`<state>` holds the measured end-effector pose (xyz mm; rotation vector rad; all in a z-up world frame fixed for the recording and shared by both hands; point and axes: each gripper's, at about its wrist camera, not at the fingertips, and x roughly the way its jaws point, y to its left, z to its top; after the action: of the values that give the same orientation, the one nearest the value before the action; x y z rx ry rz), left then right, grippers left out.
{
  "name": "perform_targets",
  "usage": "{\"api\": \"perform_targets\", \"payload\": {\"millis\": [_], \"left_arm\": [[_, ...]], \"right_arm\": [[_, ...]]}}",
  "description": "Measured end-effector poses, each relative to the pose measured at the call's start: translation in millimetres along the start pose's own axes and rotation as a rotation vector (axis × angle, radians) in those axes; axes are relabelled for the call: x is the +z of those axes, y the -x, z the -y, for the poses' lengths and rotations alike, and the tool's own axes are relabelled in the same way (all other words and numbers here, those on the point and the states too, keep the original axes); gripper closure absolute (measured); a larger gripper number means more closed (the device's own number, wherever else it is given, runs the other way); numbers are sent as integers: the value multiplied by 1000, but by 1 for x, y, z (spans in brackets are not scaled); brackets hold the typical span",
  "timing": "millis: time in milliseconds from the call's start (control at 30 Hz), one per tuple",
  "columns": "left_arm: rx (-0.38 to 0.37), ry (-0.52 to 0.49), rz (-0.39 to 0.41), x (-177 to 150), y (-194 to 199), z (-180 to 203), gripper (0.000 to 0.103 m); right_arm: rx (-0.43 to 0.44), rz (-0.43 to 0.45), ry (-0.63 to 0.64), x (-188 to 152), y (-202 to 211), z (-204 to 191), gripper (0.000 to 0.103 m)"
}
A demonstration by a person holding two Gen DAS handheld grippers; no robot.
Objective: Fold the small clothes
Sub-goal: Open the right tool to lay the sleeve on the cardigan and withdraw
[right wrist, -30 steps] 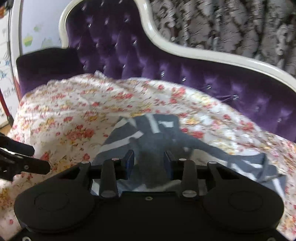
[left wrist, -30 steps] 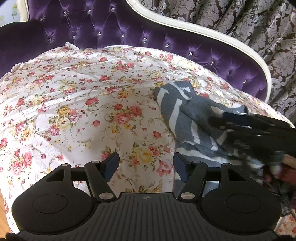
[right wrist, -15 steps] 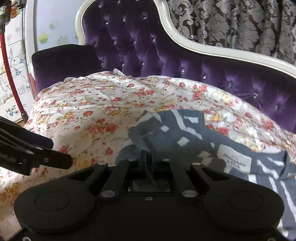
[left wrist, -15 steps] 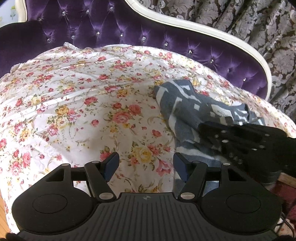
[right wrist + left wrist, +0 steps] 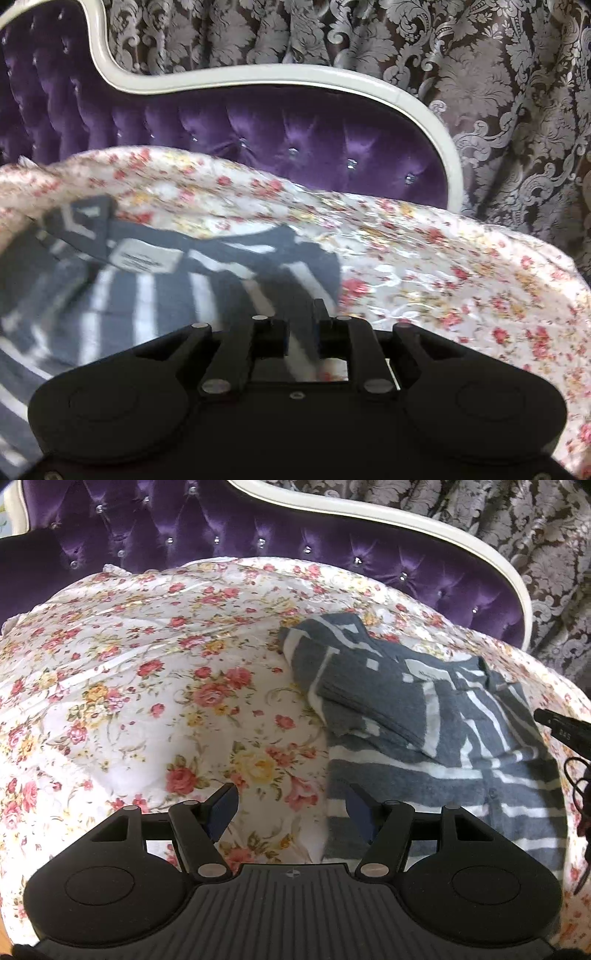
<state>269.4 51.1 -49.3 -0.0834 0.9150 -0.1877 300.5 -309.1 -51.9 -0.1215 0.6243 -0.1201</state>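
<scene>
1. Left wrist view: the left tongs [image 5: 291,808], spread apart, hover over a floral sheet [image 5: 147,686] covering a tufted purple sofa [image 5: 258,535]; the grey striped sweater [image 5: 424,716] lies rumpled to their right.
2. Right wrist view: the right tongs [image 5: 302,338] are nearly together, whether pinching the sweater [image 5: 155,295] I cannot tell; its white label [image 5: 146,260] is unreadable; damask curtain [image 5: 480,74] behind.

A home living room, by its looks: a tufted purple sofa [image 5: 229,542] with white trim, a floral sheet [image 5: 147,686] spread over it, damask curtains [image 5: 498,74] behind.
</scene>
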Motion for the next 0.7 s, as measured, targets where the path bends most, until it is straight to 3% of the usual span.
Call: {"api": "perform_targets", "payload": {"millis": [233, 267, 300, 333, 467, 600, 700], "left_arm": [[-2, -30, -23, -5, -8, 7, 40], [0, -35, -23, -5, -8, 8, 40], [3, -41, -23, -6, -9, 9, 40], [3, -45, -22, -6, -8, 10, 40], [4, -57, -25, -8, -9, 12, 40], [5, -53, -32, -8, -11, 11, 40], [8, -51, -27, -8, -10, 11, 40]], "right_arm": [[10, -37, 47, -11, -21, -8, 77], [9, -43, 57, -13, -23, -8, 82], [23, -43, 60, -13, -24, -8, 99], [42, -41, 54, -13, -24, -6, 99], [24, -19, -45, -10, -17, 17, 99], [-5, -76, -203, -16, -23, 51, 99], [-16, -102, -230, -19, -24, 59, 99]]}}
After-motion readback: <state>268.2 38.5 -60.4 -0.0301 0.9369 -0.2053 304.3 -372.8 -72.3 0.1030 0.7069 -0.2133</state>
